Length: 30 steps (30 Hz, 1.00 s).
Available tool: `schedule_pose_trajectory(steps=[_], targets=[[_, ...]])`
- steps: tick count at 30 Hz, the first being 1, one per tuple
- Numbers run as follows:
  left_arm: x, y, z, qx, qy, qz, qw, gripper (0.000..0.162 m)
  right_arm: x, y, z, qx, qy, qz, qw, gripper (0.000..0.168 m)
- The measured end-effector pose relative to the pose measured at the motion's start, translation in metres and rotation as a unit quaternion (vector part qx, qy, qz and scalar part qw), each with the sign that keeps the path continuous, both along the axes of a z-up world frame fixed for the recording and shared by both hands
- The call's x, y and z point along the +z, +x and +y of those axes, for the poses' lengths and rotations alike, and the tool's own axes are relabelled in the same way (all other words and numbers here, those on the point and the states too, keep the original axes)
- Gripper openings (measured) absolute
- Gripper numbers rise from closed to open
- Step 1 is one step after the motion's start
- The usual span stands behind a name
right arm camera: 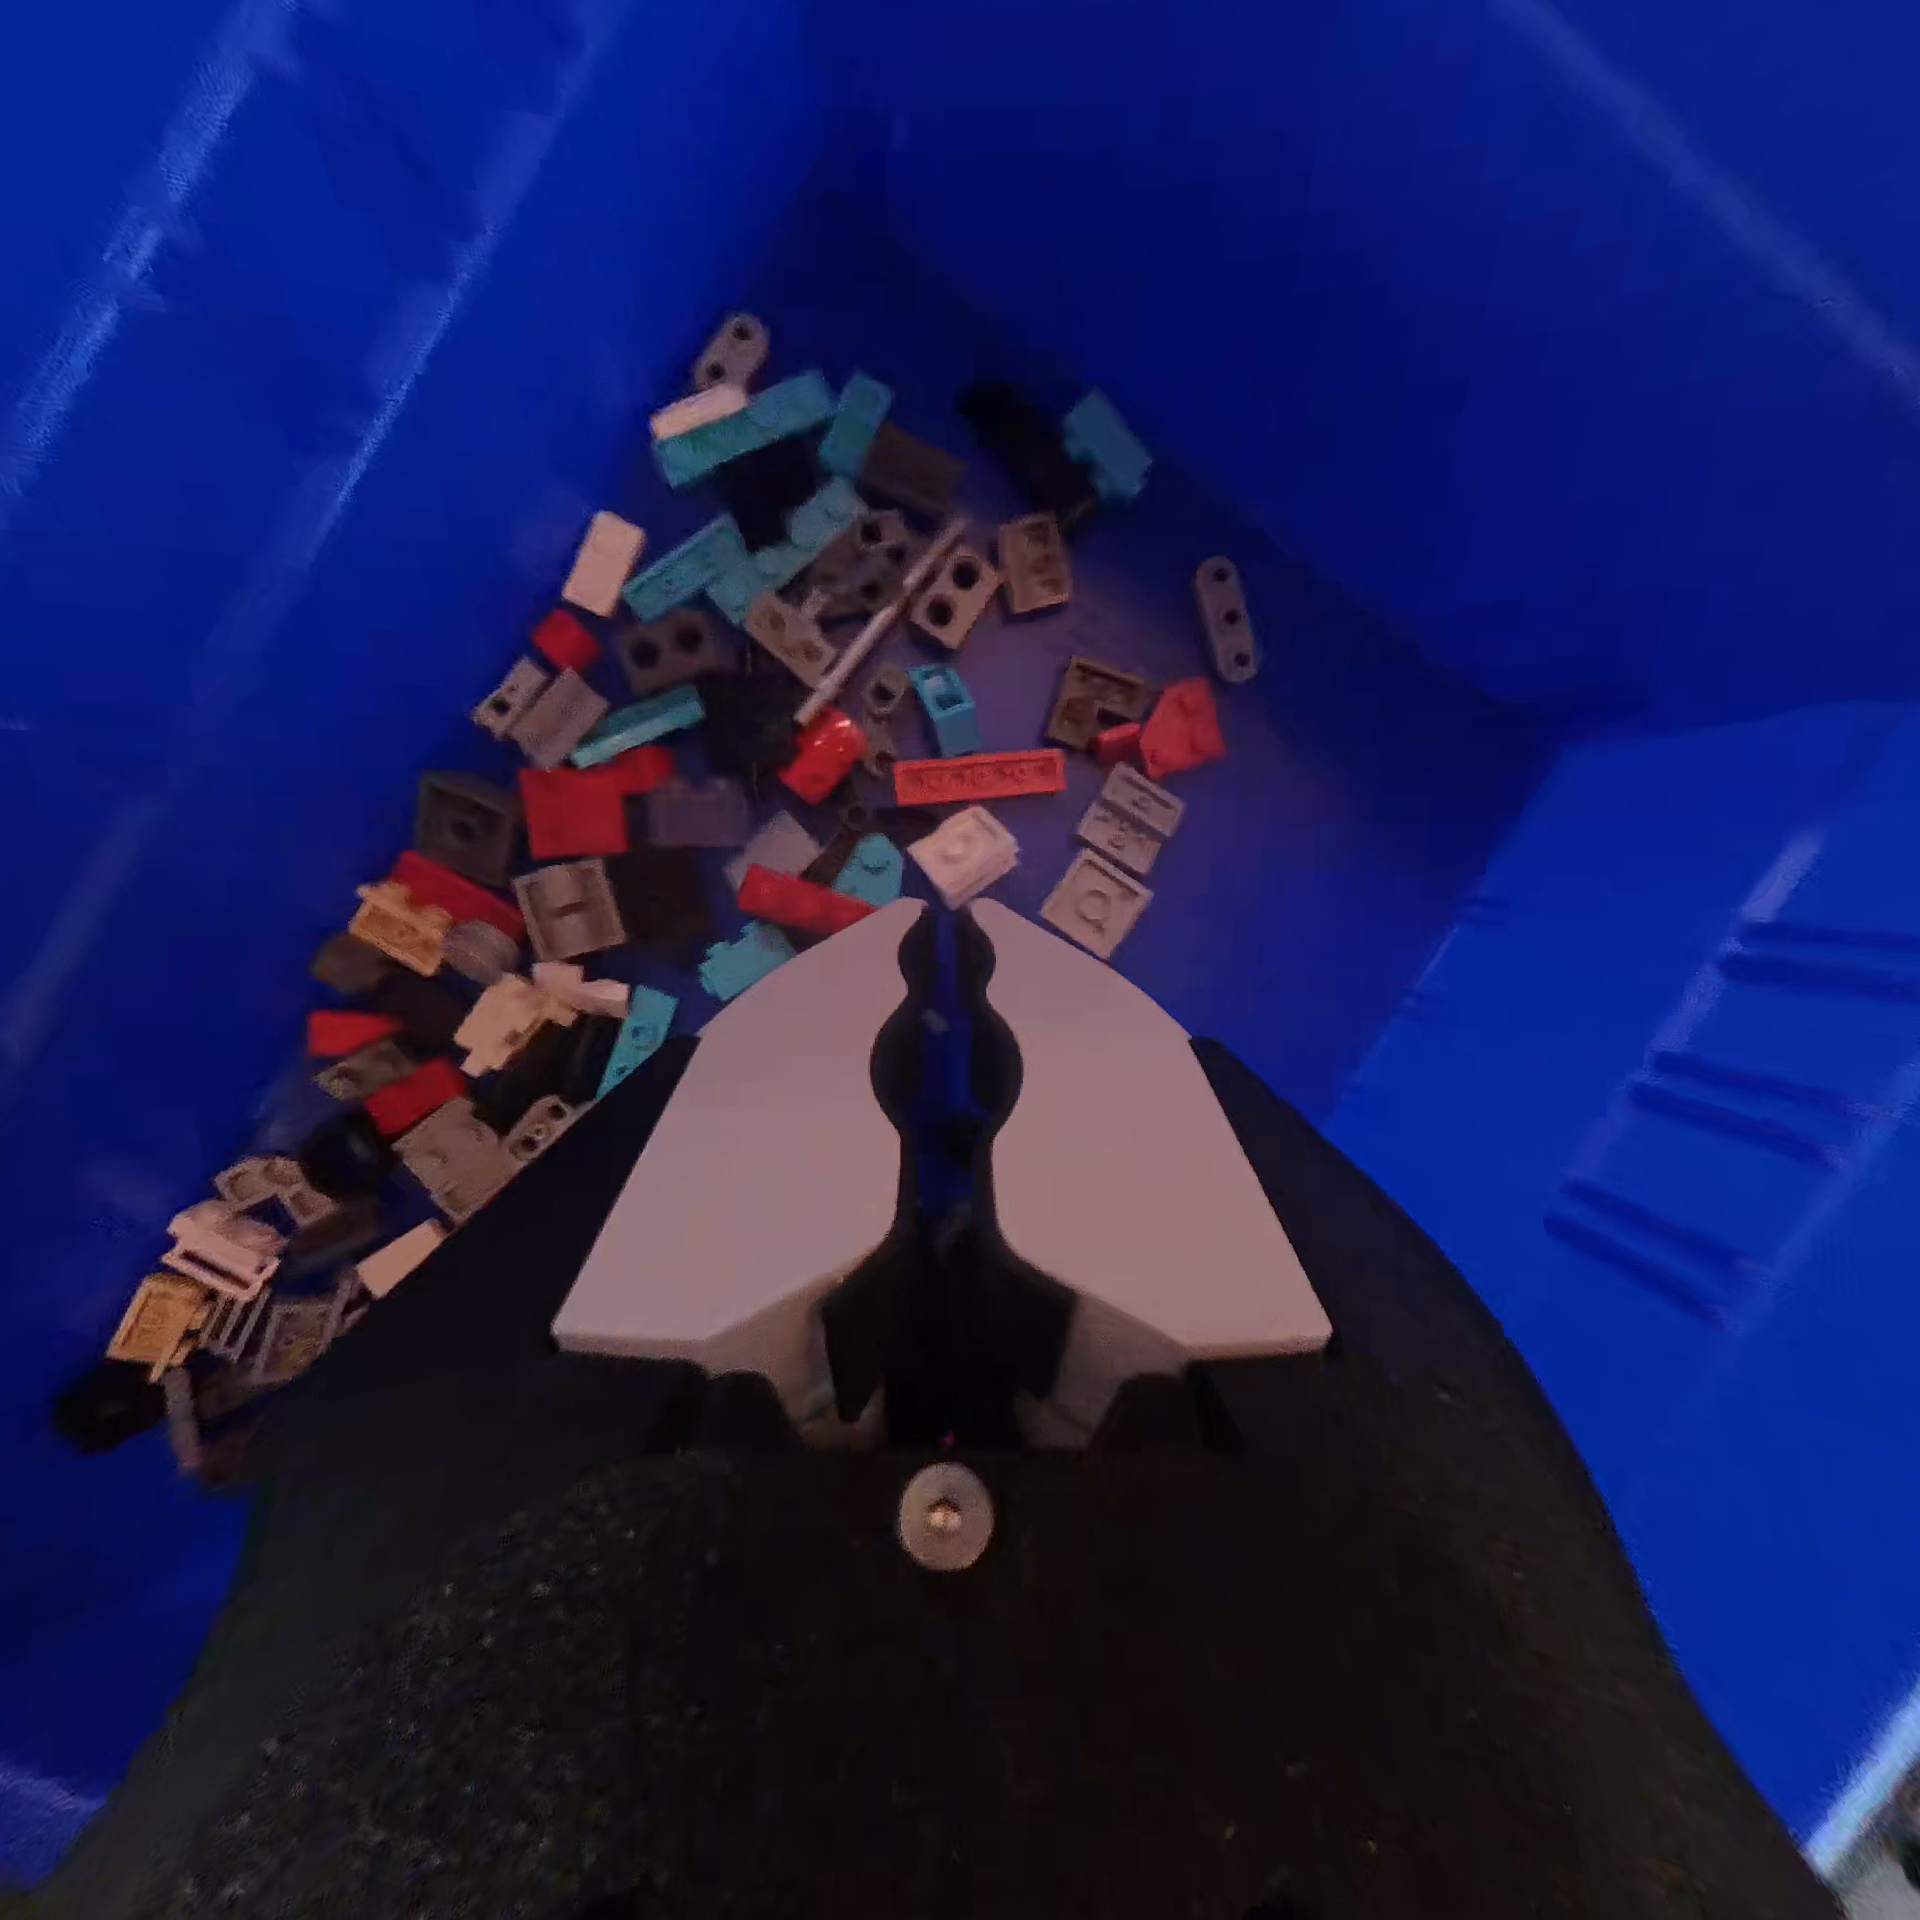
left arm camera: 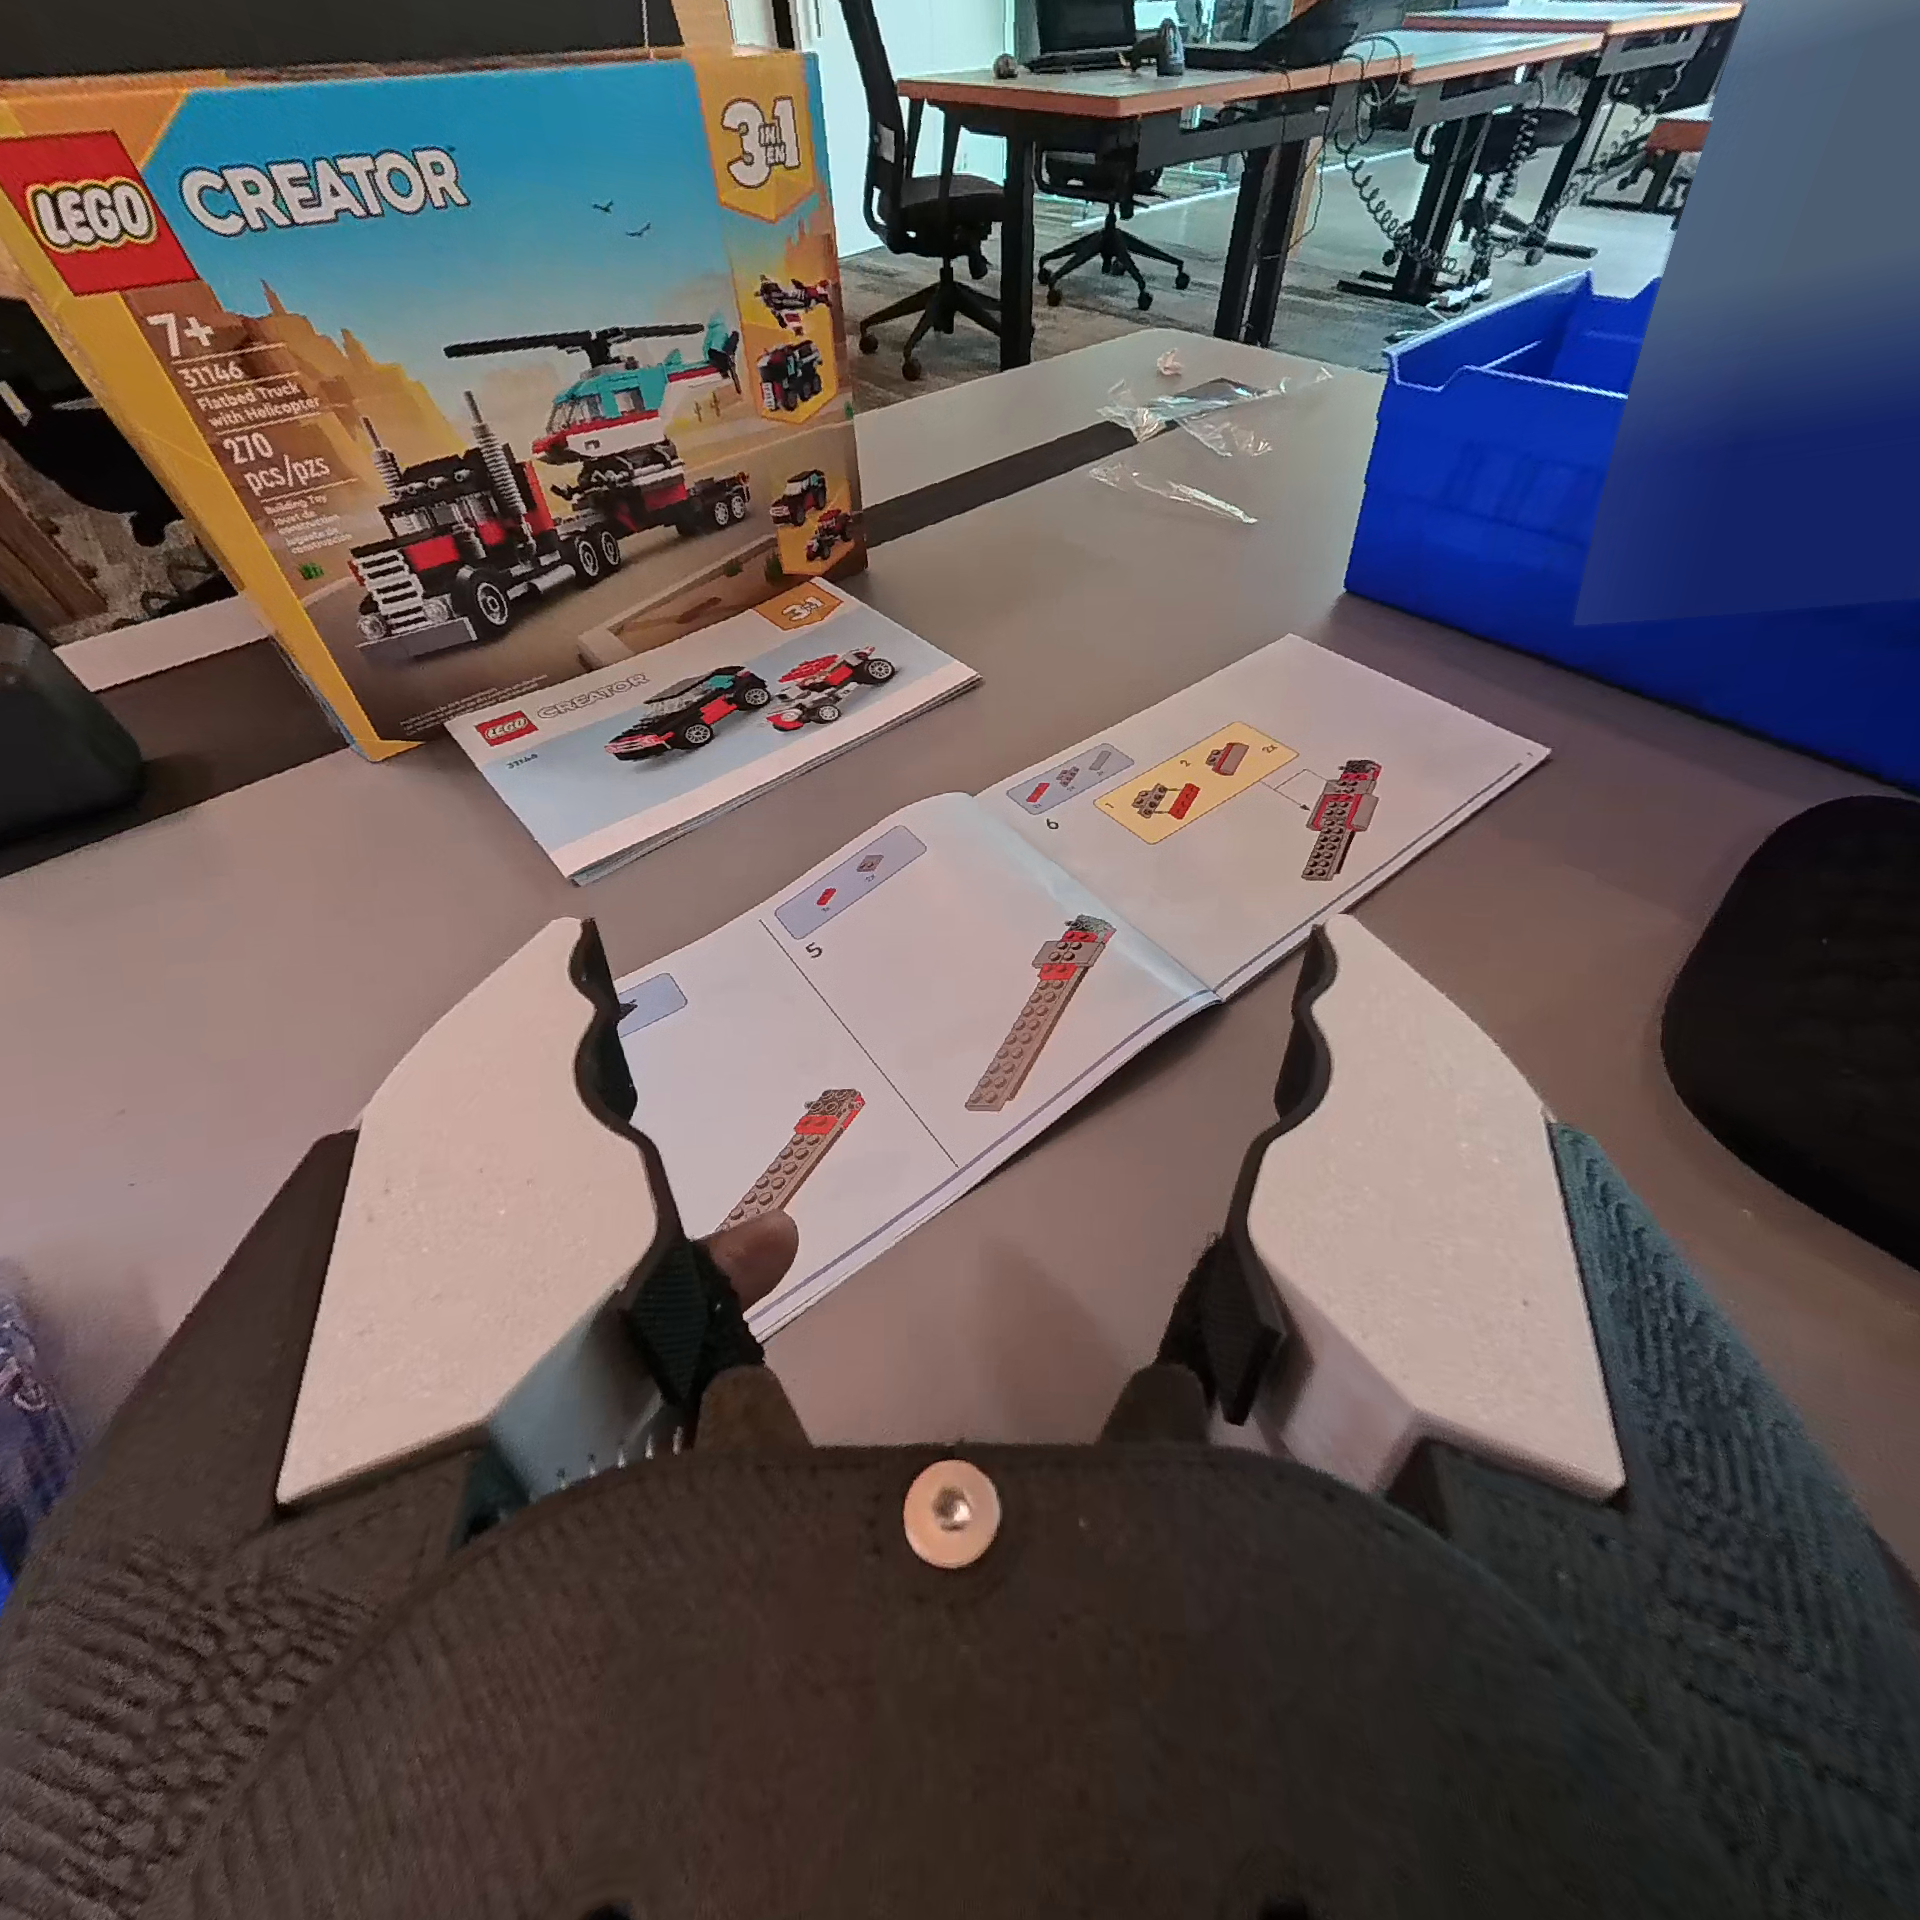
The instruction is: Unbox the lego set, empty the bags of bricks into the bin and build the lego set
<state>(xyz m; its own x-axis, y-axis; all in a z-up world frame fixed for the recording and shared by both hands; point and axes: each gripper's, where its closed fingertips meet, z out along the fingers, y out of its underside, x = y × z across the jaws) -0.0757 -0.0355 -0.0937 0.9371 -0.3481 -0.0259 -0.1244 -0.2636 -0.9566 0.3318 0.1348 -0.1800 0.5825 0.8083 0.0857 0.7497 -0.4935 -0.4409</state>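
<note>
Spread jaws of the left gripper (left arm camera: 951, 997) hover above an open instruction booklet (left arm camera: 1081, 935) on the grey tabletop (left arm camera: 260, 935); office desks (left arm camera: 1195, 94) fill the upper right. Right gripper (right arm camera: 948, 909), jaws nearly closed and empty, sits in the blue plastic bin (right arm camera: 1558, 416) among loose bricks (right arm camera: 790, 727).

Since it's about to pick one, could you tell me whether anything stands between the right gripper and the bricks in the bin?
Nothing visible does: the right gripper is inside the bin, right above the loose bricks.

Glossy printed cardboard lego box (left arm camera: 436, 395), smooth paper instruction booklet (left arm camera: 1039, 935), matt grey surface (left arm camera: 260, 935), crinkled clear plastic bags (left arm camera: 1174, 436), shiny blue plastic bin (right arm camera: 1558, 416), glossy plastic bricks (right arm camera: 810, 727), matt pale tongs with rough black textured bodies.
</note>
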Motion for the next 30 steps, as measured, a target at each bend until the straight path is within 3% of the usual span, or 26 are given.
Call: schedule_pose_trajectory(steps=[1, 7, 12, 14, 19, 25, 28, 30], targets=[[0.001, 0.0, 0.001, -0.001, 0.001, 0.0, 1.0, 0.122, 0.003, 0.006, 0.006, -0.02, 0.014, -0.006, 1.0, 0.006], [0.001, 0.004, 0.004, -0.011, 0.001, 0.004, 1.0, 0.122, -0.007, 0.021, 0.02, -0.092, -0.005, -0.004, 0.996, 0.043], [0.0, 0.002, 0.003, -0.008, 0.001, 0.005, 1.0, 0.122, -0.011, 0.018, 0.024, -0.096, -0.008, 0.017, 0.995, 0.032], [0.0, 0.001, 0.003, -0.006, 0.0, 0.004, 1.0, 0.122, -0.012, 0.013, 0.022, -0.091, -0.018, 0.032, 0.995, 0.018], [-0.001, -0.001, 0.005, -0.005, 0.005, -0.006, 1.0, 0.121, -0.007, 0.014, 0.025, -0.096, -0.002, 0.033, 0.995, 0.017], [0.011, 0.01, 0.008, -0.025, 0.03, -0.003, 0.999, 0.12, 0.057, -0.002, 0.013, -0.098, 0.094, 0.111, 0.985, 0.017], [0.022, 0.02, 0.007, -0.041, 0.062, -0.008, 0.997, 0.116, 0.108, -0.033, -0.011, -0.069, 0.125, 0.231, 0.962, 0.017], [0.033, 0.03, 0.005, -0.057, 0.092, -0.021, 0.994, 0.112, 0.146, -0.059, -0.037, -0.033, 0.124, 0.345, 0.93, 0.017]])
